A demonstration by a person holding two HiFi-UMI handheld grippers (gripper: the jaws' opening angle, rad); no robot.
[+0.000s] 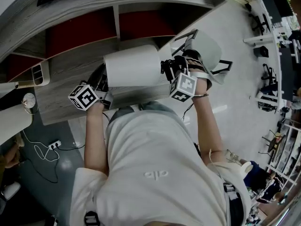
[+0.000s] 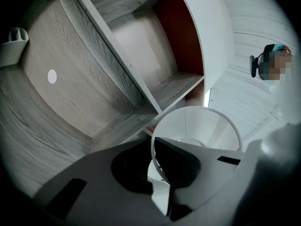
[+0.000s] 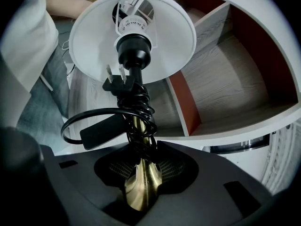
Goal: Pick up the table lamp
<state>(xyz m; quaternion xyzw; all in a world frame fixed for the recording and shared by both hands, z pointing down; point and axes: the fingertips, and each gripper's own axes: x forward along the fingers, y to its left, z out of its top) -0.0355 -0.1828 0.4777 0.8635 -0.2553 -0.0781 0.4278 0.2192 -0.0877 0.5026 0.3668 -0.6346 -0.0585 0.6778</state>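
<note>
Pinching the near rim [image 2: 197, 108] of the white-shaded, brass-stemmed table lamp [image 1: 131, 66], the left gripper [image 1: 104, 85] has its jaws closed on it. The lamp lies level over the grey wood-grain surface [image 1: 61, 105]. At right, the right gripper [image 1: 170, 70] has its jaws clamped on the cord-wrapped brass stem [image 3: 139, 192].

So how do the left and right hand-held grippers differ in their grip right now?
Left hand-held gripper pinches the white shade at its rim; right hand-held gripper clamps the brass stem. Left jaws sit nearly together; right jaws stand wider. Both hold the same table lamp.
</note>
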